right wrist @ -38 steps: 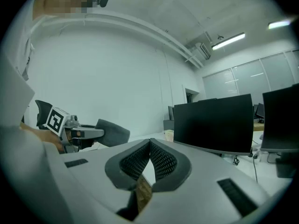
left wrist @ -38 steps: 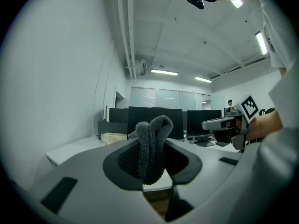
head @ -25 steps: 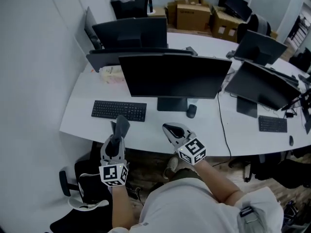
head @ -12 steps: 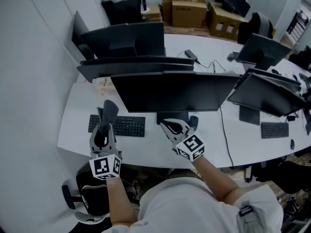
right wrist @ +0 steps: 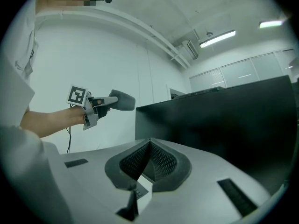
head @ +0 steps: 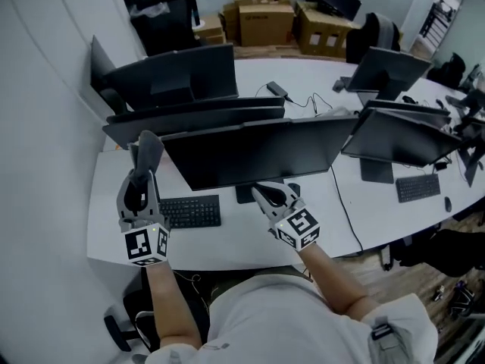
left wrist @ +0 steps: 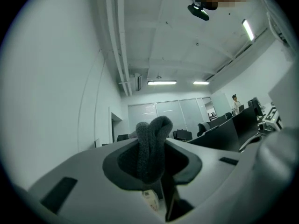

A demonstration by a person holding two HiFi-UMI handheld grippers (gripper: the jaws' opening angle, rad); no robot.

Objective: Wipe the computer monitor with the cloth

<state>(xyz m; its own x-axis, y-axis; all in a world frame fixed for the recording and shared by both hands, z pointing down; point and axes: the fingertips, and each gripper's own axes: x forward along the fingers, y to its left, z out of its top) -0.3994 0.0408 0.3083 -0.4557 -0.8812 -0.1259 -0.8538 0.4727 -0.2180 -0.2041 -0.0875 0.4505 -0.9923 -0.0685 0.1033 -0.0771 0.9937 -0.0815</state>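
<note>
A dark computer monitor (head: 250,154) stands on the white desk (head: 106,226) in front of me; it fills the right of the right gripper view as the monitor (right wrist: 229,120). My left gripper (head: 142,167) is raised by the screen's left edge, shut on a folded grey cloth (head: 148,149) that sticks up past its tips. The cloth (left wrist: 152,146) is pinched between the jaws of the left gripper (left wrist: 152,168). My right gripper (head: 263,192) sits low before the monitor's base, shut and empty. The right gripper (right wrist: 148,164) also sees the left gripper (right wrist: 98,107) with the cloth (right wrist: 122,100).
A black keyboard (head: 189,211) lies below the monitor. More monitors (head: 170,78) stand behind, with others (head: 394,146) to the right beside a second keyboard (head: 418,188). Cardboard boxes (head: 265,21) sit on the floor beyond. A white wall (head: 38,127) runs close on the left.
Both grippers have risen from the desk's near edge toward the monitor. The left one has carried the cloth up and leftward to the screen's left edge. My view has shifted forward.
</note>
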